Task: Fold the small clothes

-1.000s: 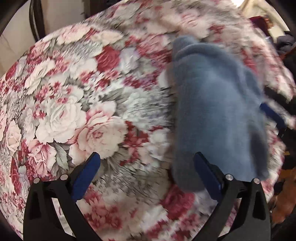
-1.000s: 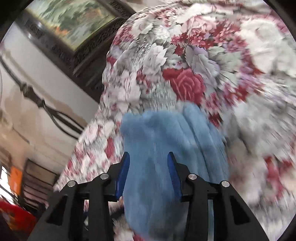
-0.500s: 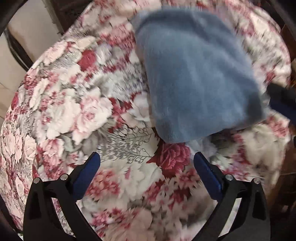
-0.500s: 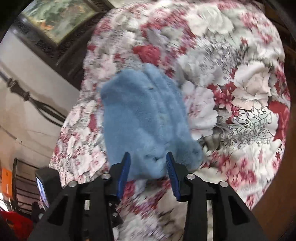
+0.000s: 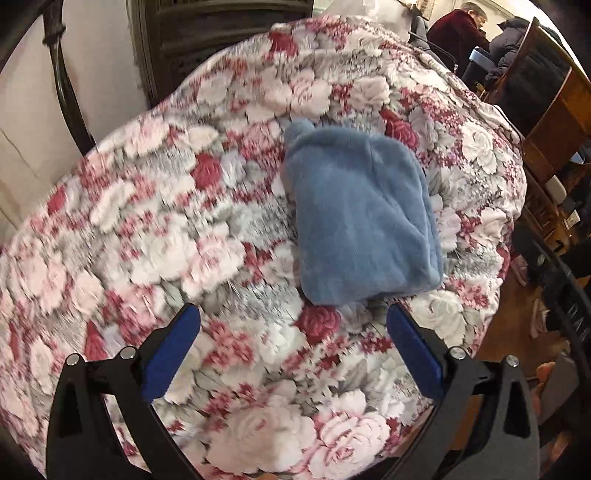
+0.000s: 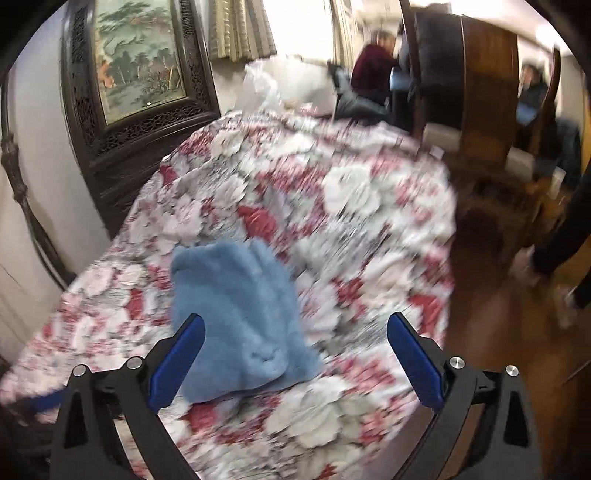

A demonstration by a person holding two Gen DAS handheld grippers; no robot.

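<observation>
The blue fleece garment (image 5: 360,218) lies folded into a compact, roughly rectangular bundle on the floral blanket (image 5: 155,236), near the middle of the spread and a little toward its right-hand edge as my left camera sees it. Its layers sit stacked with one thick folded edge facing me, and a small rounded bit of fabric pokes out at the far corner. Nothing pins it down; it rests by its own weight, which I take to mean the fold is done and it was laid there to stay.

My left hand-held gripper (image 5: 291,354) is spread wide with nothing between the blue pads, hanging above bare blanket just short of the bundle's near edge. My right hand-held gripper (image 6: 295,350) has just been opening and is now spread fully too; the garment shows behind its left pad in that view, but neither pad presses on it, so I judge it let go.

Beyond the blanket stand a dark carved frame with a landscape painting (image 6: 138,62), wooden furniture (image 6: 480,85), and people seated in the background (image 5: 461,29), well apart from my work.
</observation>
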